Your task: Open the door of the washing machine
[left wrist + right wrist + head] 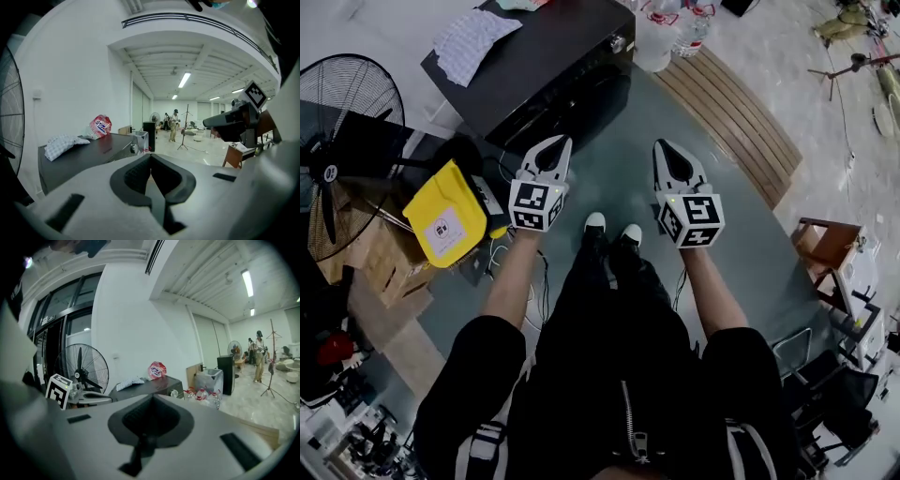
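Observation:
The washing machine (534,66) is a black box ahead of me on the floor, with a checked cloth (469,37) and a red-and-white packet (100,126) on its top. Its dark front face (572,112) is turned toward me, and I cannot make out the door's outline. My left gripper (560,142) hangs in the air short of that front, jaws shut and empty. My right gripper (662,146) is level with it to the right, over the grey floor, also shut and empty. The left gripper view shows the machine's top (89,154) at left, and the right gripper view shows it (150,385) straight ahead.
A standing fan (337,150), a yellow bag (445,216) and cardboard boxes (375,253) crowd the left. Water bottles (675,28) and a slatted wooden board (731,112) lie right of the machine. A small wooden stool (825,244) stands at far right. People (174,124) stand far down the hall.

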A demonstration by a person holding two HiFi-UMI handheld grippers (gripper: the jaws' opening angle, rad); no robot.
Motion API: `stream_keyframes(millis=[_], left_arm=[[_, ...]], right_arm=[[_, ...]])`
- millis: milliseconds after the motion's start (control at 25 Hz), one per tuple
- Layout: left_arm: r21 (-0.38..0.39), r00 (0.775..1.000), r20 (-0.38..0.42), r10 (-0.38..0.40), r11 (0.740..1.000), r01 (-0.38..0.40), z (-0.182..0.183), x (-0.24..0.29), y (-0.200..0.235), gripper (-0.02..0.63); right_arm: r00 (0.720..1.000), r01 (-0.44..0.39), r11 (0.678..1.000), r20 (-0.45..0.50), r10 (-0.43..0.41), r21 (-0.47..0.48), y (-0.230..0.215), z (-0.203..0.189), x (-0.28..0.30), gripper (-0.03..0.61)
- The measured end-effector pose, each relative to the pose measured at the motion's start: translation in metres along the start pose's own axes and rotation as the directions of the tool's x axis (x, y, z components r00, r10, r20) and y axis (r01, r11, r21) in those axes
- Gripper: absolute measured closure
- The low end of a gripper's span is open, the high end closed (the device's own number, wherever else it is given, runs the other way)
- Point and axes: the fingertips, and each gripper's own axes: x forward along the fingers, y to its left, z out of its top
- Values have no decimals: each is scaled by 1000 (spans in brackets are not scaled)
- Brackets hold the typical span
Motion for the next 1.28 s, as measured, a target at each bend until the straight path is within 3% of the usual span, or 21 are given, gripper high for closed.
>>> stream_keyframes(millis=[320, 400, 600, 720, 880, 1160, 1280], left_arm=[[-14, 990, -144, -6, 1000, 4, -92, 35, 47, 609], [-39, 984, -177, -3, 999, -4, -119, 39, 59, 546], [-92, 968, -252, -1, 996, -23, -185, 48, 92, 491], [-90, 950, -313, -20, 996, -8, -226, 58, 112, 440], [-76, 912, -404, -63, 996, 35, -279, 69, 130, 439], [-94, 837, -543, -69, 995, 21, -356, 85, 151, 448], [-120, 840, -535, -88, 992, 28, -369, 96, 152, 462]], right_arm=[[995, 1, 1000, -97, 1, 24, -2, -52, 57, 575], [993, 5, 999, -121, 0, 38, 2, -69, 68, 575], [984, 21, 998, -177, -10, 62, 11, -101, 87, 575], [979, 46, 996, -202, -30, 76, 9, -114, 92, 575], [970, 85, 993, -235, -64, 82, 1, -129, 96, 575], [950, 140, 985, -293, -106, 98, -11, -158, 94, 575], [943, 159, 983, -310, -122, 97, -17, -167, 93, 574]])
